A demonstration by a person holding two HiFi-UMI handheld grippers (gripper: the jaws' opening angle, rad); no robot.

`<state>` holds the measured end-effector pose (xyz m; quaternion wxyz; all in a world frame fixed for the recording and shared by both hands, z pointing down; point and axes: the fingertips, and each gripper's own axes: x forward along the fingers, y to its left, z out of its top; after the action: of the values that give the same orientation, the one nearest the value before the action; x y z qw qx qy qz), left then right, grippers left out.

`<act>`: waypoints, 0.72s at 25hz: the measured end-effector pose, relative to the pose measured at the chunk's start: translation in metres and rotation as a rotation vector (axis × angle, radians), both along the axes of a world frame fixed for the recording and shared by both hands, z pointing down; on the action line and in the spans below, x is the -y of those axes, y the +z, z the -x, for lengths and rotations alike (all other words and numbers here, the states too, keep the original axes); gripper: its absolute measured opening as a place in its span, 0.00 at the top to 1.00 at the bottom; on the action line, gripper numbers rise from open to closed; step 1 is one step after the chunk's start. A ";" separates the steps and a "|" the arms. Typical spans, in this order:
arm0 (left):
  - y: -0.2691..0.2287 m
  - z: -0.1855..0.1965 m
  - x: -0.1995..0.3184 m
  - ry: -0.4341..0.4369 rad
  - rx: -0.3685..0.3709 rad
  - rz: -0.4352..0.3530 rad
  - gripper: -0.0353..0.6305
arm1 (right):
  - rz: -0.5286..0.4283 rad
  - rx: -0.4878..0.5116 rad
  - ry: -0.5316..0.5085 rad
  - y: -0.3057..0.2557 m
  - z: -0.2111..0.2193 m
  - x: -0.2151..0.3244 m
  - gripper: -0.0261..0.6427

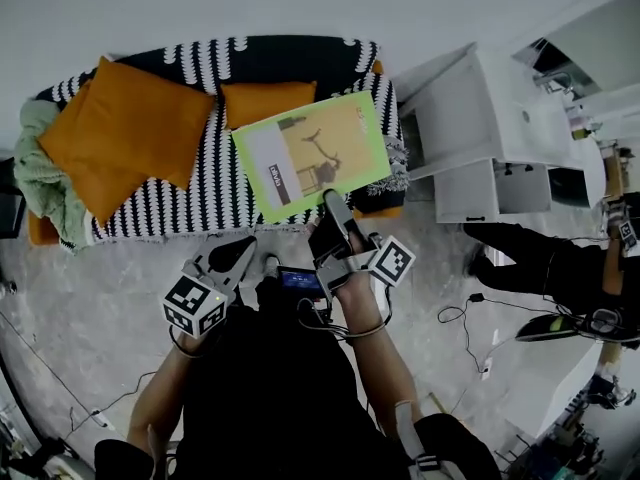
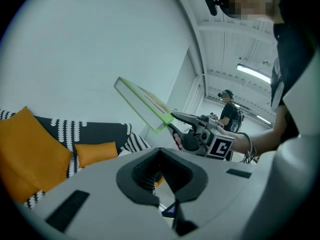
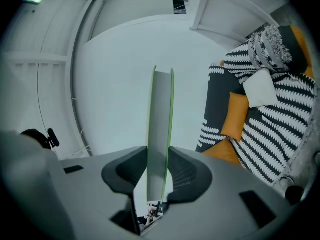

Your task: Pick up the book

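The book (image 1: 310,153) has a green cover with a yellow picture and a white strip. It hangs tilted in the air above the sofa (image 1: 215,193). My right gripper (image 1: 331,202) is shut on its lower edge. In the right gripper view the book (image 3: 161,119) stands edge-on between the pads, which press on both covers. In the left gripper view the book (image 2: 142,104) slopes up to the left from the right gripper (image 2: 176,120). My left gripper (image 1: 243,248) hovers low at the left, jaws together and empty.
The sofa has a black-and-white patterned cover, orange cushions (image 1: 125,133) and a green blanket (image 1: 40,183) at its left end. A white cabinet (image 1: 495,133) stands to the right. Another person (image 1: 560,268) is at the right edge. Cables (image 1: 470,323) lie on the floor.
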<state>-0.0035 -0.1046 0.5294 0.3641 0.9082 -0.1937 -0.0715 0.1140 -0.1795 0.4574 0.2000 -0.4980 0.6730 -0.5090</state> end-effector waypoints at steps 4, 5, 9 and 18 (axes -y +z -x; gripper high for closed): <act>0.003 0.009 -0.012 -0.046 0.006 0.026 0.93 | 0.027 0.004 -0.017 0.002 0.005 -0.023 0.75; 0.005 0.011 -0.012 -0.057 0.009 0.035 0.93 | 0.035 0.007 -0.018 0.004 0.004 -0.026 0.75; 0.011 0.015 -0.008 -0.098 0.022 0.078 0.93 | 0.062 0.000 -0.018 0.010 -0.004 -0.027 0.75; 0.023 0.033 -0.016 -0.142 0.037 0.130 0.93 | 0.051 0.005 -0.016 0.009 -0.004 -0.026 0.75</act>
<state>-0.0362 -0.0885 0.5525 0.4128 0.8678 -0.2683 -0.0676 0.1179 -0.1535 0.4667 0.1848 -0.4961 0.6634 -0.5288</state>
